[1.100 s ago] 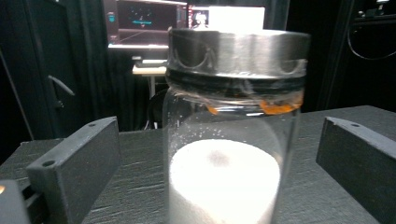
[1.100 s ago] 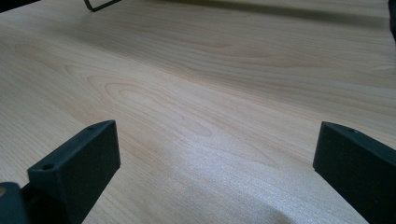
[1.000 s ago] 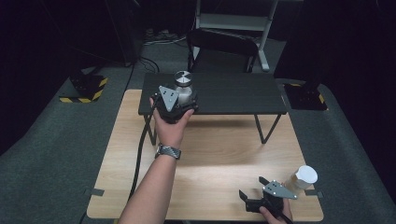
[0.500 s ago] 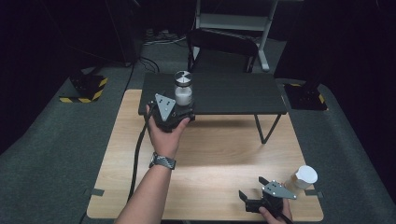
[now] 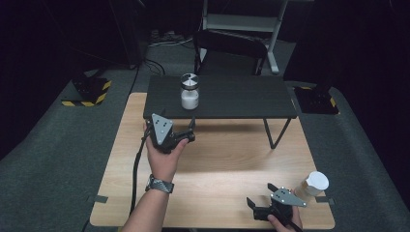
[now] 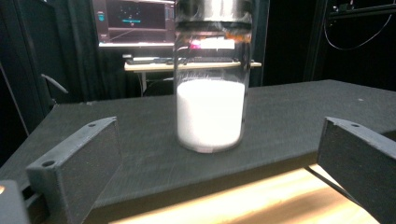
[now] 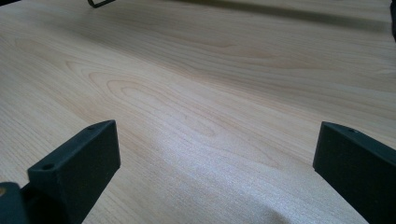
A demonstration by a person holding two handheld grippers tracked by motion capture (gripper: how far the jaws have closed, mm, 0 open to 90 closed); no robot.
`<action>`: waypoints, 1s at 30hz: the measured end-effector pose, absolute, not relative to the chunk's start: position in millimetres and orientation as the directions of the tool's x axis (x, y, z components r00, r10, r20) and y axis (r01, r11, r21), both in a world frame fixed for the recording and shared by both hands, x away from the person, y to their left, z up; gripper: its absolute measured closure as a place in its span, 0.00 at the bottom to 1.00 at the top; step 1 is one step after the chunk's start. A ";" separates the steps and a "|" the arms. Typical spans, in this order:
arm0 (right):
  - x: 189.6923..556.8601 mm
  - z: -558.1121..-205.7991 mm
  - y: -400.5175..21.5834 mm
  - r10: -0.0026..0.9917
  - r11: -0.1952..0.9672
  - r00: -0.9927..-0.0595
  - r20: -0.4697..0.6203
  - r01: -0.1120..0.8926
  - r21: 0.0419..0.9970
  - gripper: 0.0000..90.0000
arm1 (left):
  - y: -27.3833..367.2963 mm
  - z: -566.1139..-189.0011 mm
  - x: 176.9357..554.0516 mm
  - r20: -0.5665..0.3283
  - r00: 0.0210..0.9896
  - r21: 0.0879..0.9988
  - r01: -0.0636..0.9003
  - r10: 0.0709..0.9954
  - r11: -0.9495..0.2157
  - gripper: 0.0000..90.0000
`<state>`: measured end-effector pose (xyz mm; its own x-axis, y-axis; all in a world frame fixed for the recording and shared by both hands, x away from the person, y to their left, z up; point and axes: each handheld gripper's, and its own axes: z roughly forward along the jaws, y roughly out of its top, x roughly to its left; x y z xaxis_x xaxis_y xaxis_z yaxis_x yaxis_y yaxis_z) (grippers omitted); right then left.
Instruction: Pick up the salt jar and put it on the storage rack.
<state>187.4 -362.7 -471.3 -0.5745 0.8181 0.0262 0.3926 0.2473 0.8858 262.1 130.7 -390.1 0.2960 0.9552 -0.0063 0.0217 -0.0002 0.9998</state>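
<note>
High view first: the glass jar [image 5: 189,92] stands upright on the black raised shelf [image 5: 232,99], toward that shelf's left end, white powder filling its lower half and a metal lid on top. The left gripper [image 5: 183,135] sits just in front of the shelf's near edge, on the person's side of the jar, jaws spread and empty, clear of the glass. Far from the jar, at the near right corner of the wooden table [image 5: 217,159], the right gripper [image 5: 261,205] rests low with its jaws apart, nothing between them. A white paper cup [image 5: 315,183] stands just beside that gripper, on the side away from the jar.

Left gripper view: the jar [image 6: 211,93] is dead ahead, centred between the two black jaws, which stand wide on either side without touching it. It sits a little back from the shelf's [image 6: 289,116] front edge.

Right gripper view: jaws wide open over bare wood grain [image 7: 196,102], gripping nothing.
</note>
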 end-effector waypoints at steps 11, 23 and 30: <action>186.7 -470.8 -360.9 0.817 0.253 -0.576 0.022 0.393 0.884 0.01 | 148.2 -415.5 232.5 -0.015 0.296 0.999 0.044 0.955 0.002 0.01; 187.1 -470.5 -358.9 0.812 0.262 -0.583 0.023 0.399 0.879 0.00 | 161.3 -440.3 204.4 -0.034 0.297 0.996 0.084 0.954 0.009 0.01; 186.2 -473.9 -351.7 0.791 0.325 -0.611 -0.018 0.395 0.859 0.01 | 166.3 -455.7 186.5 -0.050 0.305 0.993 0.117 0.951 0.014 0.01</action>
